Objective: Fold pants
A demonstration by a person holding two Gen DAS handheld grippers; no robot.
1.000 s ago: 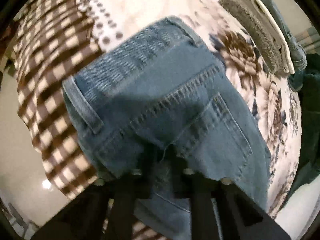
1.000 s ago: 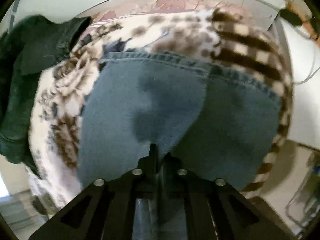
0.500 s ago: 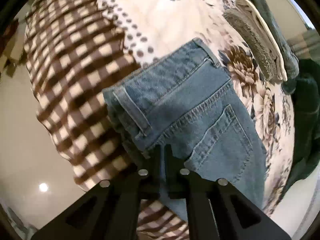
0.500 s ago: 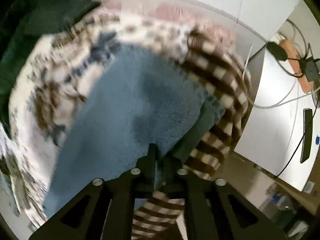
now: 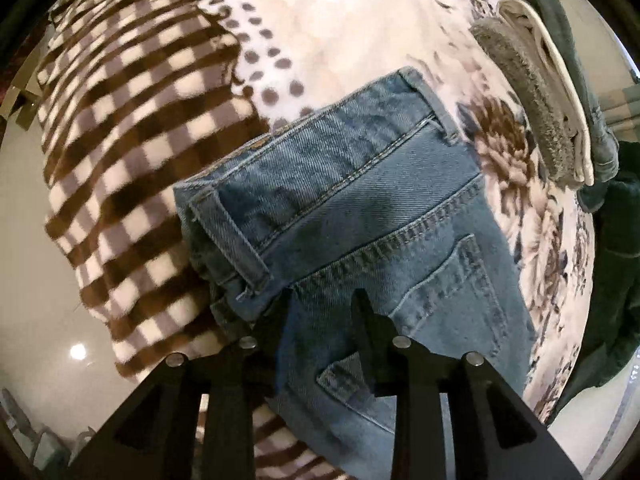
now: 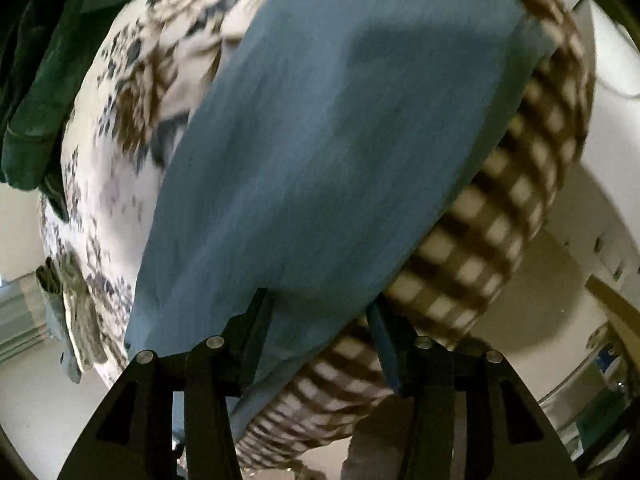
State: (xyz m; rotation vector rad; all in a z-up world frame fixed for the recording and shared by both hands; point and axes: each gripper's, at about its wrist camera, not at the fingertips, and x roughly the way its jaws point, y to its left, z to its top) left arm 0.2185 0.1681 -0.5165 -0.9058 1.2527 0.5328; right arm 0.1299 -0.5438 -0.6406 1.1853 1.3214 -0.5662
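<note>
Left wrist only: jeans waistband, back pocket.

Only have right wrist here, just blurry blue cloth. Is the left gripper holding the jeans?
Observer: No. The left gripper is open, fingers apart over the jeans, nothing pinched.
Operator: Which part is under it?
Observer: The waist end; a back pocket faces up.
Operator: Where's the waistband edge?
Observer: Its belt loop lies at the jeans' edge beside the checked blanket.
</note>
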